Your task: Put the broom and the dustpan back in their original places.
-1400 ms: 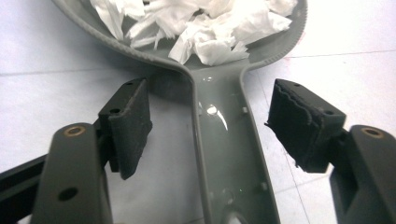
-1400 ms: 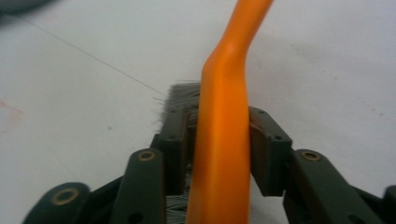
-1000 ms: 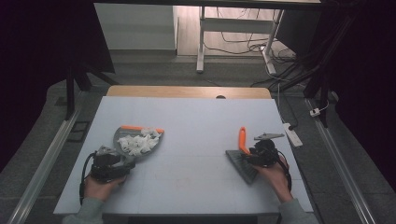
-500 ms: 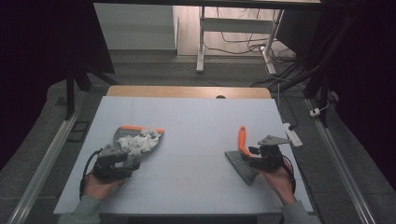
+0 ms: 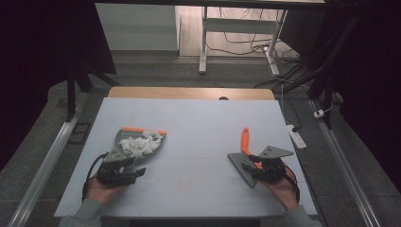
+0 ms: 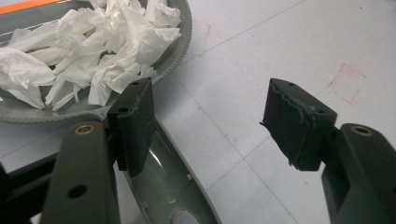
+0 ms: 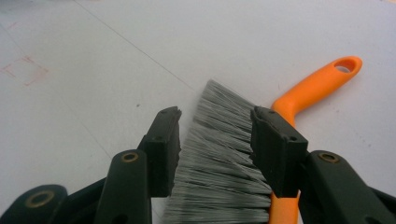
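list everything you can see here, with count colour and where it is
dustpan: 1, grey with an orange edge, left part of the table, its handle by the left gripper
crumpled paper: a pile, white, lying in the dustpan
brush: 1, grey bristles with an orange handle, right part of the table
table: 1, pale top with a wooden far edge, faint red marks on it
power strip: 1, white, off the table's right edge
desk frame: 1, white, on the floor beyond the table
left gripper: 1, black, jaws open, one jaw over the dustpan handle
right gripper: 1, black, jaws open either side of the brush bristles
hands: 2, one holding each gripper, at the near edge
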`<state>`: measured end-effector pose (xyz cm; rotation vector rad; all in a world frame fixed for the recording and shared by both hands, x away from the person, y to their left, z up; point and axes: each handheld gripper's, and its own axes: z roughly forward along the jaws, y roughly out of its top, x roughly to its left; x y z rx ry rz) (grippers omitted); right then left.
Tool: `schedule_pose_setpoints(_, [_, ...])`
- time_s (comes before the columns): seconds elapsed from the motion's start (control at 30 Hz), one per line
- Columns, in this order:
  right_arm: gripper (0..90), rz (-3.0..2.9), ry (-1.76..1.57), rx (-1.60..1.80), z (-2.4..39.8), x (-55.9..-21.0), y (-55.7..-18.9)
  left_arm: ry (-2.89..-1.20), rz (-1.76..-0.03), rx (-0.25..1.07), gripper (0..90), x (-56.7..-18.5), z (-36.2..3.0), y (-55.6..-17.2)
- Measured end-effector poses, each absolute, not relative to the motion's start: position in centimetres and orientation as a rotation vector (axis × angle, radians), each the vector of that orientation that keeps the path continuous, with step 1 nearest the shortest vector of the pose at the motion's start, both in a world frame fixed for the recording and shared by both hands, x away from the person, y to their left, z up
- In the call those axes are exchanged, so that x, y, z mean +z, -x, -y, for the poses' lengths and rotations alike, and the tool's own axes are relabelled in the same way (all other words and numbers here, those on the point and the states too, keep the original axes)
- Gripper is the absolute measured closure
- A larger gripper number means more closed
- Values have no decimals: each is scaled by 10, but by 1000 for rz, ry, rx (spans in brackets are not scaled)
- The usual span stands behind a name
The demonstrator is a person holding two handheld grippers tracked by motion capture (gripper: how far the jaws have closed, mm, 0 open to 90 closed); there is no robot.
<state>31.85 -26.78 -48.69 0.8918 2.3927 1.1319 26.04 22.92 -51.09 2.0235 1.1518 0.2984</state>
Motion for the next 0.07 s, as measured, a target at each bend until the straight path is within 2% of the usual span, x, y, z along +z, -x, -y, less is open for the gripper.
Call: schedule_pose_setpoints(0.07, [529,-2388,-871,1137,268,-487,-318,-2021,-1155,296,351,-511,-230,-260])
